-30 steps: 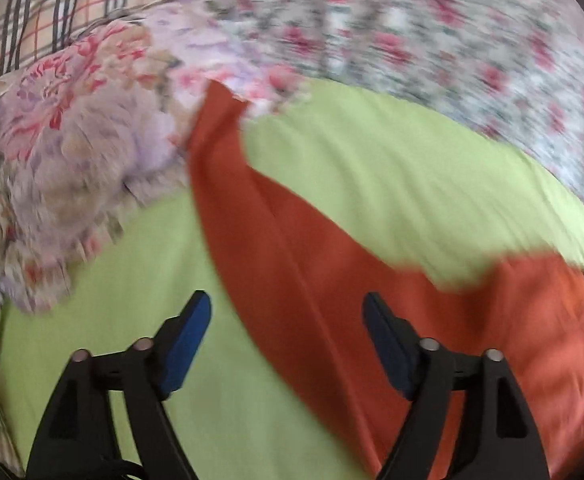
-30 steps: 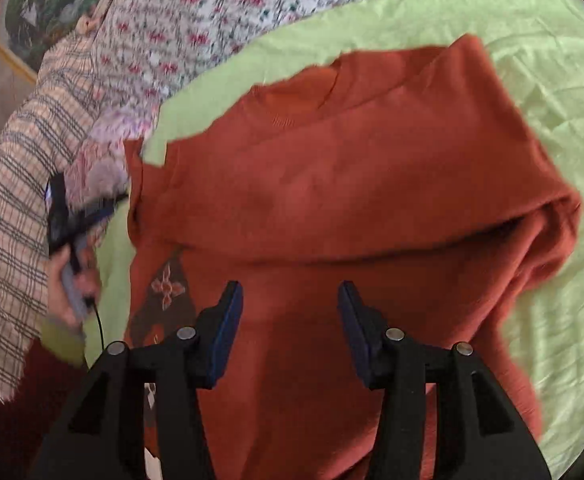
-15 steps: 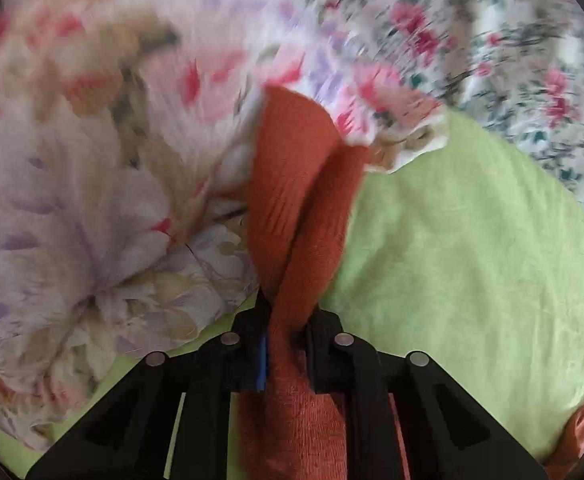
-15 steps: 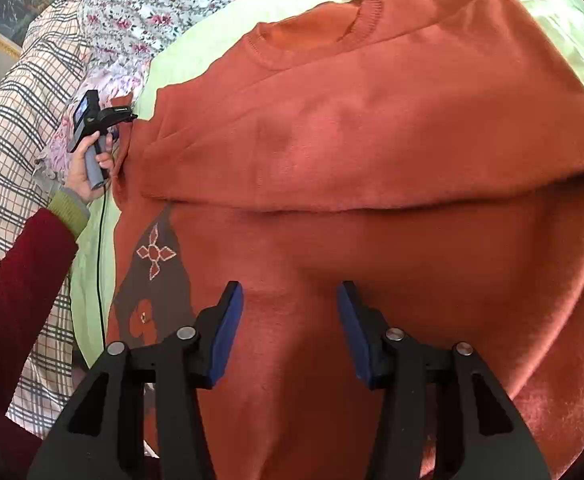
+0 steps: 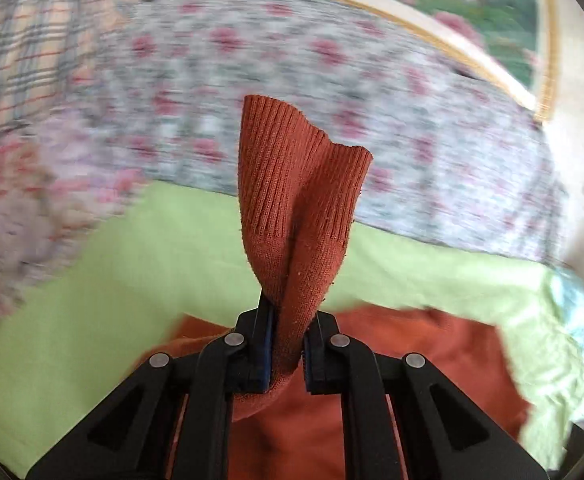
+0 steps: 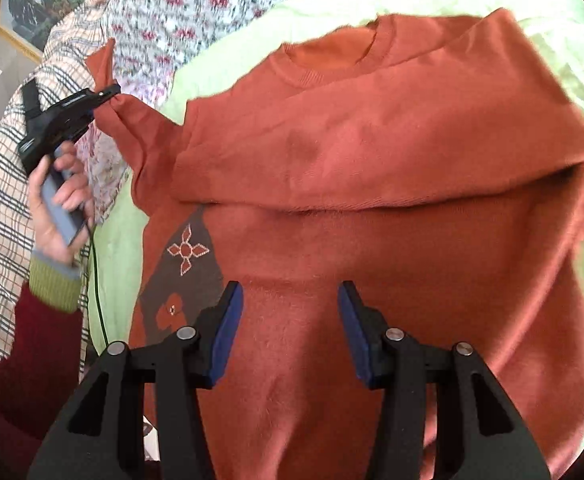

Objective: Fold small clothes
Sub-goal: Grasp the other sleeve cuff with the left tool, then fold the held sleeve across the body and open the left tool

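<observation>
A rust-orange sweater lies on a light green sheet, its right side folded over the body. A brown patch with a flower motif shows on its front. My left gripper is shut on the sweater's ribbed sleeve cuff, which stands up between the fingers; in the right wrist view the left gripper holds the sleeve lifted at the sweater's left side. My right gripper is open and empty, hovering over the sweater's lower body.
A floral bedspread and a plaid cloth lie beyond the green sheet. A pile of pale floral fabric sits at the left. A framed picture hangs on the wall behind.
My left gripper closed on the sleeve cuff and has lifted it off the floral fabric pile, up and towards the sweater. The right gripper stayed open over the sweater.
</observation>
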A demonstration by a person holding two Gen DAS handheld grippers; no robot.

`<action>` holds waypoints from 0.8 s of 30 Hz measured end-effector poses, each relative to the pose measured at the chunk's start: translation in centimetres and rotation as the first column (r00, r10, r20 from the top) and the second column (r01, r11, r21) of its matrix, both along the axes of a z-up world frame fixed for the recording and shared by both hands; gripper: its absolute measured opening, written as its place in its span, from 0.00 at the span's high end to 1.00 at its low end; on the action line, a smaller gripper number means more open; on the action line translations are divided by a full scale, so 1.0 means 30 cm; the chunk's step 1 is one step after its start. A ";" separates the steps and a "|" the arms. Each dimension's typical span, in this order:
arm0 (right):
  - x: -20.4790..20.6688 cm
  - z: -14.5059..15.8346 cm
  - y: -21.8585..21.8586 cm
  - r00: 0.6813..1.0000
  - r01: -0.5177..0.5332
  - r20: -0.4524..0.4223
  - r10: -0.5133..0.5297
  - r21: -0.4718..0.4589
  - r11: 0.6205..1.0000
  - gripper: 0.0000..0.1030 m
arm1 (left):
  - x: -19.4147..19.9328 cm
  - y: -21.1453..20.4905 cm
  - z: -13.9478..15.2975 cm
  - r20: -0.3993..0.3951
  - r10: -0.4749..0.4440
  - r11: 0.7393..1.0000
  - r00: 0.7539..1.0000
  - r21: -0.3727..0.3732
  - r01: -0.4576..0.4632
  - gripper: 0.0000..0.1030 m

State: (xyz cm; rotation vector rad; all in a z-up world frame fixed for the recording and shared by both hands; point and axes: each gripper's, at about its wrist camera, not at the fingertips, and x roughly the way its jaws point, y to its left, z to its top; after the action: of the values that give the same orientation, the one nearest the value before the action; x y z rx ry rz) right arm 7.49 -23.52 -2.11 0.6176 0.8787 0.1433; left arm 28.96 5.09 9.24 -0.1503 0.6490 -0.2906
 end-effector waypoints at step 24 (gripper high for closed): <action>-0.003 0.033 -0.262 0.976 0.208 0.056 -0.209 0.025 0.978 0.51 | -0.294 -0.501 -0.391 -0.260 -0.324 0.928 0.910 0.101 0.359 0.32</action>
State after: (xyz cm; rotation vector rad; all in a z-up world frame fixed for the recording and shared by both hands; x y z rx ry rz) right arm 7.41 -31.39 -1.13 0.7158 0.7514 -0.0203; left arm 20.14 -9.95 -2.48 0.0751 0.9362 -0.5681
